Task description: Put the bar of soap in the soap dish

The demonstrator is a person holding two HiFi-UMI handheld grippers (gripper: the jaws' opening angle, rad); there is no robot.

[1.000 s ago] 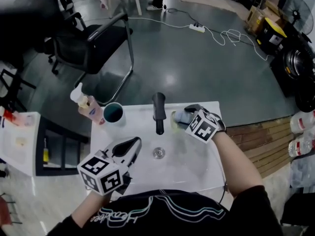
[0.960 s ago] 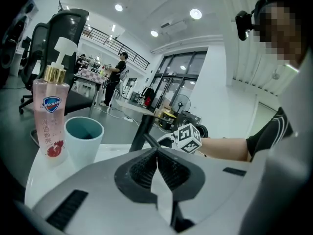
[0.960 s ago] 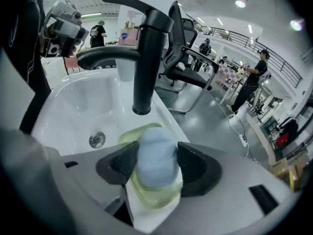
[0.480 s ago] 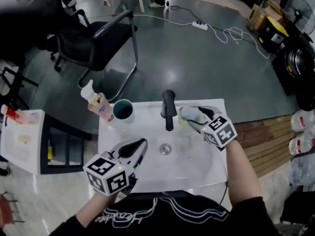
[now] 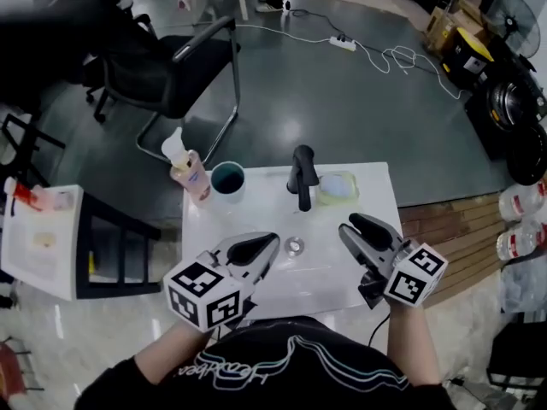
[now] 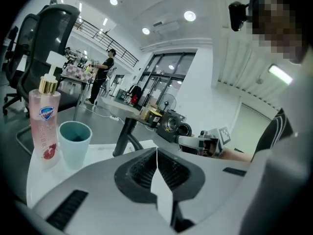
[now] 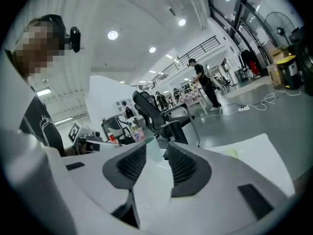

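Observation:
The pale bar of soap [image 5: 338,187] lies in the greenish soap dish [image 5: 323,196] on the white sink top, just right of the black faucet [image 5: 302,176]. My right gripper [image 5: 354,228] hovers over the sink's front right, well clear of the dish. Its jaws are closing with nothing between them. In the right gripper view [image 7: 156,163] the dish [image 7: 231,152] shows as a yellowish patch to the right. My left gripper [image 5: 261,248] floats over the front left of the sink, shut and empty, its pads touching in the left gripper view [image 6: 156,153].
A teal cup [image 5: 227,180] and a pink pump bottle [image 5: 190,174] stand at the back left of the sink [image 5: 376,178]. The drain [image 5: 295,246] lies between the grippers. A black chair [image 5: 171,67] stands behind, and a white side shelf [image 5: 43,237] to the left.
My right gripper left the soap in the dish and pulled back to the front right, rising and rolling, with its jaws narrower. The left gripper shifted slightly and stayed shut.

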